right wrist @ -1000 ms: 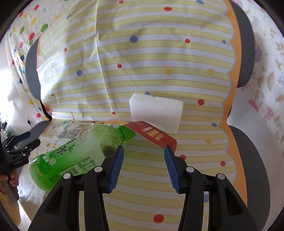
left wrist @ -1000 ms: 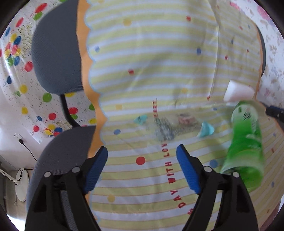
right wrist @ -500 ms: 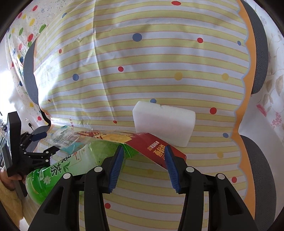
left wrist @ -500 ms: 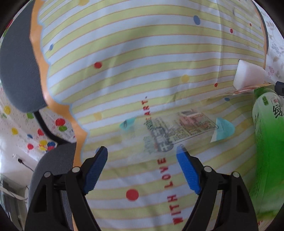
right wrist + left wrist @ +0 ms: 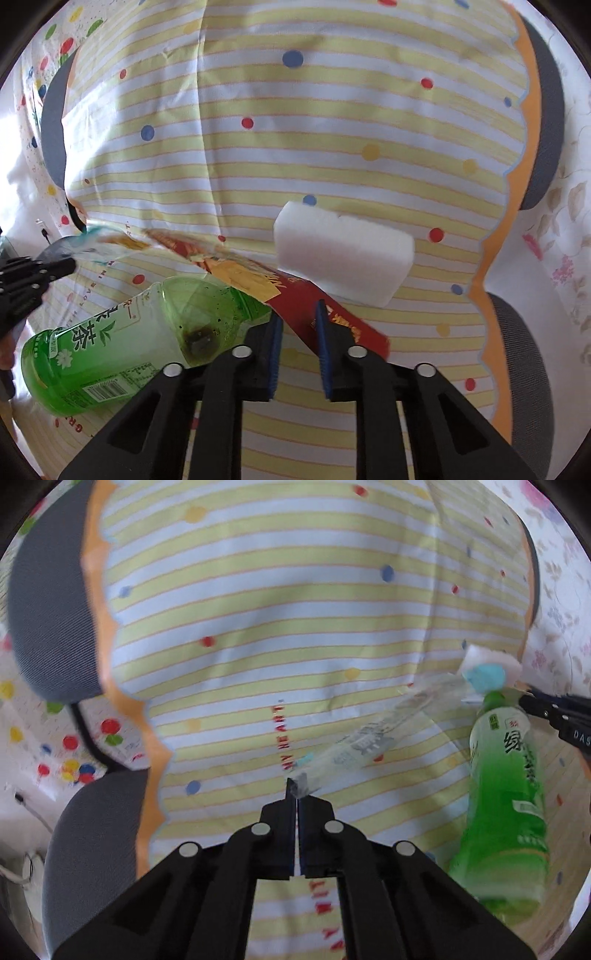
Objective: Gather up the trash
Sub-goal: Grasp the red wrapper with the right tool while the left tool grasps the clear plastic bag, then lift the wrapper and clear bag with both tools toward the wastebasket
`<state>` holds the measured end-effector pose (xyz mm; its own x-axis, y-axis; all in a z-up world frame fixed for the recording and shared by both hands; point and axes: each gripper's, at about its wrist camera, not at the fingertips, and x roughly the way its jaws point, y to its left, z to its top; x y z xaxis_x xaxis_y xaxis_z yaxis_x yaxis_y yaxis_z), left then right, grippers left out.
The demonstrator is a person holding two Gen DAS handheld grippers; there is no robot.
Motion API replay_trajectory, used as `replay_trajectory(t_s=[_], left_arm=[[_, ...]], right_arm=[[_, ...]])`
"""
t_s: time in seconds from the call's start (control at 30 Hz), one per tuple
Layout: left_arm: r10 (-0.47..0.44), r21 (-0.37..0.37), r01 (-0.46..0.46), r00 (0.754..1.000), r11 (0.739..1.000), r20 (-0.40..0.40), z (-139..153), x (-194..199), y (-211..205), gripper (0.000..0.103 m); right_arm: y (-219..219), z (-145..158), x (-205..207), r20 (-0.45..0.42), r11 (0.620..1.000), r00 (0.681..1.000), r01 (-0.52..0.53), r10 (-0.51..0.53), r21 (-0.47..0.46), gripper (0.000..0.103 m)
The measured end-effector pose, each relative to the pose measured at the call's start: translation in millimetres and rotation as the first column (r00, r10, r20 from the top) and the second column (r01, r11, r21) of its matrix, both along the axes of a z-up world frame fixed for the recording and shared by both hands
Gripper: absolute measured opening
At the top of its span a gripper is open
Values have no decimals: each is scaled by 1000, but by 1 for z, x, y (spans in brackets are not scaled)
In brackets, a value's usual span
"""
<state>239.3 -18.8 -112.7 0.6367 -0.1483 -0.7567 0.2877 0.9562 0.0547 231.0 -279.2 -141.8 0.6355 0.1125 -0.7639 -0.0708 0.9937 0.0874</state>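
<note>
My left gripper is shut on the near corner of a clear printed wrapper, which stretches up and right off the striped cloth toward a white sponge. A green tea bottle lies to its right, beside the tip of my right gripper. In the right wrist view my right gripper is closing, jaws narrow, with the near end of a red and yellow packet between them. I cannot see the pads pressing it. The bottle lies left of them and the sponge behind.
The striped cloth drapes over grey office chairs. A dotted sheet lies to the left and a floral one to the right. My left gripper shows at the left edge, holding the wrapper.
My left gripper went from wide open to shut on the wrapper's corner and pulled it up off the cloth. My right jaws narrowed around the red packet's near end.
</note>
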Motion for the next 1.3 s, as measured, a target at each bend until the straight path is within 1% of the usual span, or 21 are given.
replay_trajectory(t_s=[0.07,0.13,0.17,0.2,0.27,0.3,0.4,0.5,0.6,0.67,0.7,0.77,0.87,0.93,1.0,1.07,1.1,1.17,1.3], left_arm=[[51,-11,-51,999,999,-6,7,-9,13,0],[101,-33,-102,995,994,-3,16,-25,26,0],[125,-43,-124,992,991,2,20,-35,30,0],[149,-66,-148,989,987,2,24,-48,35,0],[170,-116,-169,985,979,-5,29,-66,42,0],[178,-144,-177,984,974,-3,34,-81,44,0],[178,-199,-173,984,965,6,44,-106,59,0],[165,-291,-152,986,945,20,60,-145,58,0],[151,-326,-123,987,937,61,67,-176,54,0],[147,-339,-111,986,934,82,70,-194,52,0],[142,-337,-103,986,936,92,70,-202,51,0],[132,-306,-90,984,948,122,69,-217,46,0],[111,-302,-73,987,950,113,61,-234,42,0],[95,-275,-58,988,960,123,58,-245,38,0],[73,-255,-36,988,966,139,56,-255,33,0],[43,-227,-5,986,974,162,55,-267,23,0],[26,-194,10,983,981,183,55,-272,16,0],[-5,-156,38,978,987,208,53,-279,3,0],[-72,-115,101,971,988,230,51,-289,-23,0]], right_arm=[[1,8,-7,18,1000,1000,18,-18,8,11],[0,19,-20,35,999,999,40,-41,21,7],[-1,24,-26,41,998,998,49,-50,30,3],[-2,30,-36,42,997,998,54,-57,54,1],[-3,38,-50,36,993,997,64,-68,103,1],[-4,44,-62,34,990,997,65,-70,127,1],[-3,57,-96,38,983,997,55,-63,174,1],[2,69,-131,54,975,997,42,-56,219,1],[9,75,-168,72,968,996,41,-60,249,1],[11,73,-186,71,964,996,41,-62,264,1],[13,71,-196,69,963,996,43,-63,267,1],[18,65,-210,55,959,996,53,-71,277,1],[17,59,-227,43,949,995,72,-90,307,1],[17,58,-241,43,941,994,84,-103,328,1],[17,59,-252,56,941,992,89,-113,327,1],[15,61,-262,68,940,990,92,-121,329,1],[13,62,-267,73,939,990,93,-124,330,1],[10,63,-275,81,942,988,101,-134,320,1],[-5,62,-292,87,934,981,133,-171,332,1]])
